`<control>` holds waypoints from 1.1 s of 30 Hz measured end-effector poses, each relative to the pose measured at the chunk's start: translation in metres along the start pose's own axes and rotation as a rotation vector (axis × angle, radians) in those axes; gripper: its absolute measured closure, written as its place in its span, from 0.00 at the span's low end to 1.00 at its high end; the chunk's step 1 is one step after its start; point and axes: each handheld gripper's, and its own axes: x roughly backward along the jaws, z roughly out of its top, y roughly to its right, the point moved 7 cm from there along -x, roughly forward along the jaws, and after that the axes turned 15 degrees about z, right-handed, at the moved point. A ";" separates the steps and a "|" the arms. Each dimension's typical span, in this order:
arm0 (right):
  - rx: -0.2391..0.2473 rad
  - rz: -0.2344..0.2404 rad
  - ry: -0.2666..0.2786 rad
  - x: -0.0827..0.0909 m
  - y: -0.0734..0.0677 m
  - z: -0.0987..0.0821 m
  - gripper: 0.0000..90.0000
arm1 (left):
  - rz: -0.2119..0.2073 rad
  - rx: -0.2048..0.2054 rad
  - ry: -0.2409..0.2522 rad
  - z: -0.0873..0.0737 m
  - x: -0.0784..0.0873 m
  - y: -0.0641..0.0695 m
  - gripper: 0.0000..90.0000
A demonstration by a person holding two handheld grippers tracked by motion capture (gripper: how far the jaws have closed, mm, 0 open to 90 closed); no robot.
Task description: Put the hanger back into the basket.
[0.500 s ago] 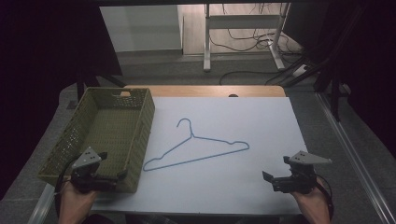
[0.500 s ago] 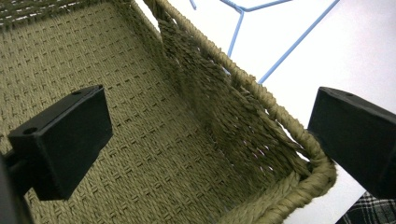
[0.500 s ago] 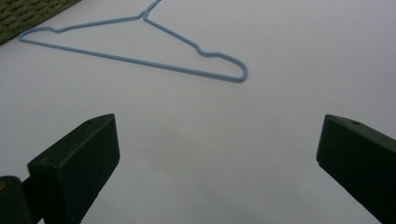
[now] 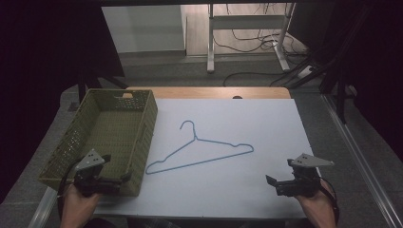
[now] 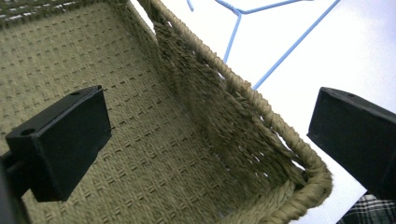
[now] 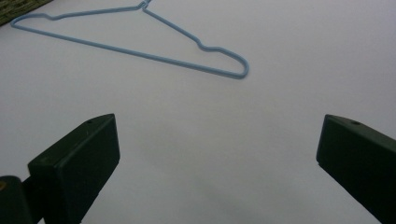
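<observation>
Nothing moved; left tongs [image 5: 210, 154] apparently straddle basket [image 5: 261, 107] wall.

High view overhead, tongs views low and close, sharing the hanger [image 4: 199, 151]

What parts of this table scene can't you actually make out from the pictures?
- Basket: in the high view the left gripper covers its near corner.
- Hanger: its hook is cut off by the top edge in the right gripper view.
- Hanger: the basket's rim hides its lower part in the left gripper view.
</observation>
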 end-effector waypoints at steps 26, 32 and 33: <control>0.053 0.107 -0.040 -0.009 -0.015 0.025 0.00 | -0.164 -0.072 0.062 0.047 0.014 0.039 0.00; 0.067 0.123 -0.044 -0.010 -0.016 0.033 0.00 | -0.184 -0.095 0.079 0.067 0.008 0.056 0.00; 0.065 0.122 -0.043 -0.010 -0.015 0.035 0.00 | -0.185 -0.088 0.076 0.070 0.005 0.059 0.00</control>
